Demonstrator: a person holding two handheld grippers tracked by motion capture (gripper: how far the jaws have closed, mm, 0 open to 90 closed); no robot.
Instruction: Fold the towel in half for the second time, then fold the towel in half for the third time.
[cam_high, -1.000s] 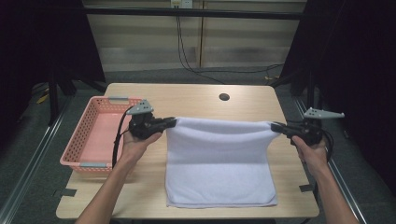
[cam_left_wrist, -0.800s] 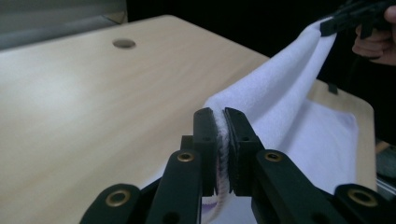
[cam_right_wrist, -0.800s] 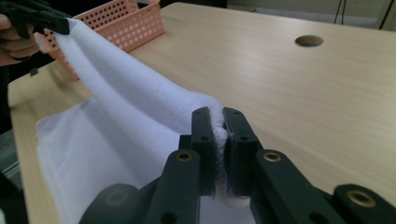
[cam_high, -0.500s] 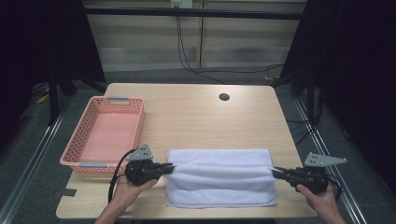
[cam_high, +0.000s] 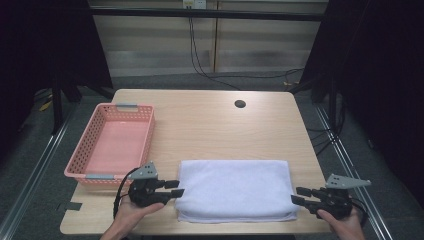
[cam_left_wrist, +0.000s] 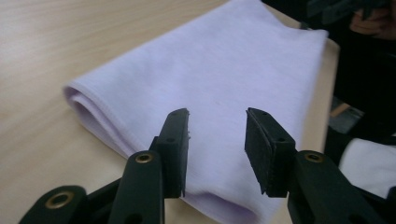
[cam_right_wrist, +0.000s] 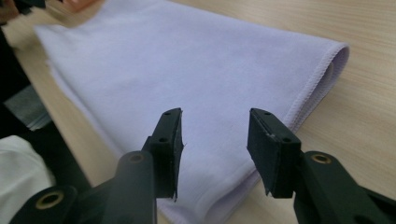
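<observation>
- White terry cloth, the folded towel (cam_high: 234, 189) lies flat in the lower middle of the high view, its long axis running left to right along the near edge of the wooden table (cam_high: 210, 125).
- We hold the left gripper (cam_high: 174, 188) at the towel's left end and the right gripper (cam_high: 296, 195) at its right end; each points inward at the cloth, about equally near.
- Both pairs of jaws have just been opening and now stand apart; in the gripper views the towel lies beyond and under the pads, not pinched.
- We judge the next move depends on that long axis: another fold would bring one short end across to the other.
- The pink basket (cam_high: 86, 150), at the left of the high view, holds nothing.
</observation>
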